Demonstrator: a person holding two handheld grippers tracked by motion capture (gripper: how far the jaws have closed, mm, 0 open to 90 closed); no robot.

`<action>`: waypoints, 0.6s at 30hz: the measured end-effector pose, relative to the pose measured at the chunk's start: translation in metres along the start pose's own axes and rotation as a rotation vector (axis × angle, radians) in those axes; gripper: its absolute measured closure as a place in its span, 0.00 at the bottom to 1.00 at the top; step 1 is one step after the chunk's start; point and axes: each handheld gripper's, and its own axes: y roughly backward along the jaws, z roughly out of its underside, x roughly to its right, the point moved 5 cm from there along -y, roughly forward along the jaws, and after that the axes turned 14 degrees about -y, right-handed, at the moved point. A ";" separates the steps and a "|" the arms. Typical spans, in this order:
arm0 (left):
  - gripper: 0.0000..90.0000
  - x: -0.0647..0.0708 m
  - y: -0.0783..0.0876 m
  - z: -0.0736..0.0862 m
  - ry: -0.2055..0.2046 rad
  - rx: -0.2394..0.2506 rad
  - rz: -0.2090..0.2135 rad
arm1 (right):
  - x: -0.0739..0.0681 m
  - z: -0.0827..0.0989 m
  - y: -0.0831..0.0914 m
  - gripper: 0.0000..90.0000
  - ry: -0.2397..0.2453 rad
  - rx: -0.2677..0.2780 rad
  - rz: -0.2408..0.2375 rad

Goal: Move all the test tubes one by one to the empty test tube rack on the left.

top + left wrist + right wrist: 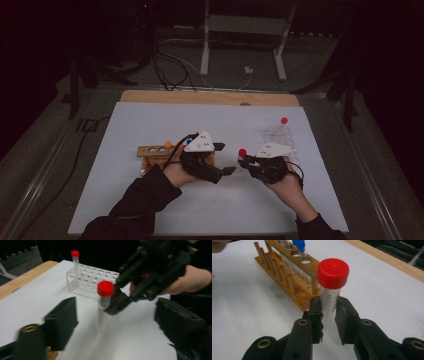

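Holding the red-capped tube (331,287) upright at frame centre, the right gripper's (329,315) fingers clamp it; the left gripper's (110,322) fingers, parted and empty, should close squarely below the cap.

The tube (329,302) is clear plastic with printed marks and a glossy red ribbed cap (333,272). One rack (287,272) is light varnished wood, the other rack (90,281) is clear plastic. The tongs (328,320) are matt black plastic, and the desk (210,97) is wood under a smooth white sheet (150,120).
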 end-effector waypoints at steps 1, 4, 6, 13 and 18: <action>0.30 -0.001 -0.003 -0.001 0.005 0.001 -0.010 | -0.001 0.000 0.000 0.83 0.000 -0.001 -0.003; 0.38 -0.004 -0.010 -0.002 0.005 -0.002 -0.024 | -0.003 0.000 -0.001 0.83 0.001 -0.003 -0.010; 0.42 -0.006 -0.015 -0.002 0.004 -0.010 -0.034 | -0.004 0.000 -0.001 0.83 0.007 -0.002 -0.011; 0.58 -0.008 -0.029 -0.002 -0.003 -0.008 -0.026 | -0.006 0.000 -0.002 0.83 0.011 -0.007 -0.020; 0.69 -0.007 -0.033 -0.002 -0.023 -0.010 -0.029 | -0.008 -0.001 -0.003 0.83 0.016 -0.003 -0.024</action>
